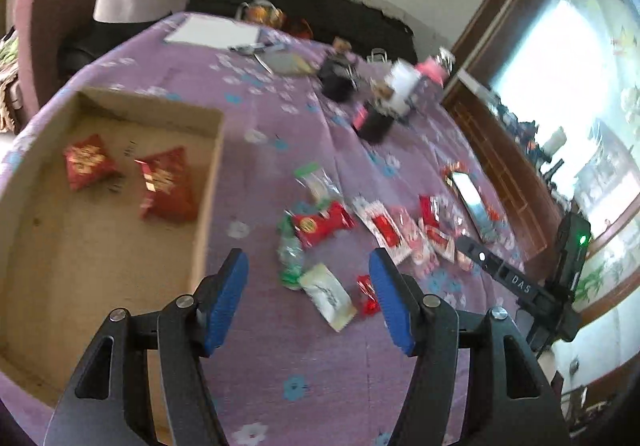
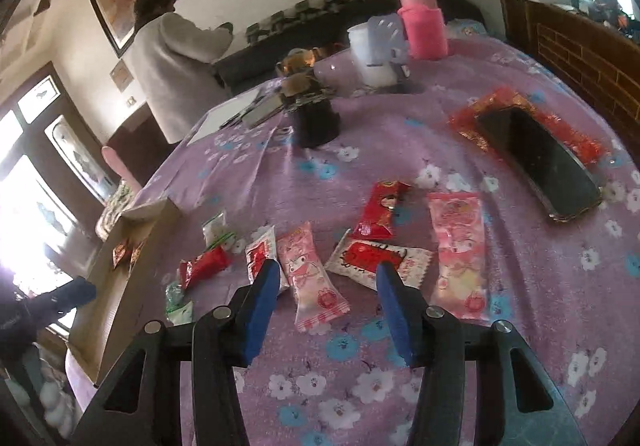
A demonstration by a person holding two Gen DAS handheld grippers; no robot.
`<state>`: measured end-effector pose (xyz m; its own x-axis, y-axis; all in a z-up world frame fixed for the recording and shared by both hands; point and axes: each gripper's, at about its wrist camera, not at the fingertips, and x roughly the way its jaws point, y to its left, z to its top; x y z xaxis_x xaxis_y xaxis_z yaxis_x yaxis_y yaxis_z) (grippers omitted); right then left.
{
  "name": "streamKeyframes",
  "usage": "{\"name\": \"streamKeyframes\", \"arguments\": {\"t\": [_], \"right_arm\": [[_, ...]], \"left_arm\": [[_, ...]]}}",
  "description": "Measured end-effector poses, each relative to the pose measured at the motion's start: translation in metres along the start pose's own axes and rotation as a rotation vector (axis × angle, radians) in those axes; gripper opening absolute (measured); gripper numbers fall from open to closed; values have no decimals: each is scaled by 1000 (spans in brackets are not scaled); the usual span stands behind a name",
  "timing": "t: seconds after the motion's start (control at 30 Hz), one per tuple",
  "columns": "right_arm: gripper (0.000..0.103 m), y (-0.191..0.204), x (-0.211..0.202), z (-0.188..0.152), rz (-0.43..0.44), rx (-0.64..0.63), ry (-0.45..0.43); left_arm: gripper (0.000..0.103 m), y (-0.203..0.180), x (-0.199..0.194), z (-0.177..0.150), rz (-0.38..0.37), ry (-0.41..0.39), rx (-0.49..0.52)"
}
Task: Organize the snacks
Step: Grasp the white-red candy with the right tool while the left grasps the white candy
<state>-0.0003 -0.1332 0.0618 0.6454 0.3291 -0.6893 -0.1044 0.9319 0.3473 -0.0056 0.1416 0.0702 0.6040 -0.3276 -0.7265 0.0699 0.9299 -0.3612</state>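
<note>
A table covered by a purple cloth with white and blue flowers (image 1: 280, 358) is seen from two gripper cameras.

In the left wrist view, a shallow open brown cardboard box (image 1: 208, 182) is placed at the left. Two red foil packets with gold print (image 1: 90, 161) (image 1: 168, 186) are laid inside it, side by side and apart. The left gripper (image 1: 308, 266), with blue padded fingers, is held wide open above the cloth, just right of the box, with nothing between its fingers. Beyond its fingertips a red wrapped snack (image 1: 322, 224), a crumpled green and clear wrapper (image 1: 290, 258) and a white flat sachet (image 1: 328, 296) are scattered close together.

In the right wrist view, the right gripper (image 2: 326, 274) is likewise spread open and empty. Between and just beyond its fingers a pale pink cartoon-printed snack packet (image 2: 310, 276) is lying on the cloth, with a red and white packet (image 2: 376, 258) beside it and a longer pink packet (image 2: 458, 254) further right. A black smartphone (image 2: 540, 162) is rested on a red wrapper at the far right.
</note>
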Motion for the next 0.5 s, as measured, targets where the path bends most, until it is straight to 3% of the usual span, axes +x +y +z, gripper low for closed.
{"name": "streamKeyframes", "arguments": {"t": [0.2,0.43,0.47,0.5], "right_arm": [[52,49,41,4,69,-143,71],[45,76,90,-5,-65,-279,138],[34,75,92,-7,-84,-286,137],[30,74,90,-8,-84,-286,134]], "left_arm": [[62,-17,12,-12,23,35,32],[62,-14,16,-19,51,53,14],[62,-16,19,-20,57,58,20],[62,-18,24,-21,60,67,26]]}}
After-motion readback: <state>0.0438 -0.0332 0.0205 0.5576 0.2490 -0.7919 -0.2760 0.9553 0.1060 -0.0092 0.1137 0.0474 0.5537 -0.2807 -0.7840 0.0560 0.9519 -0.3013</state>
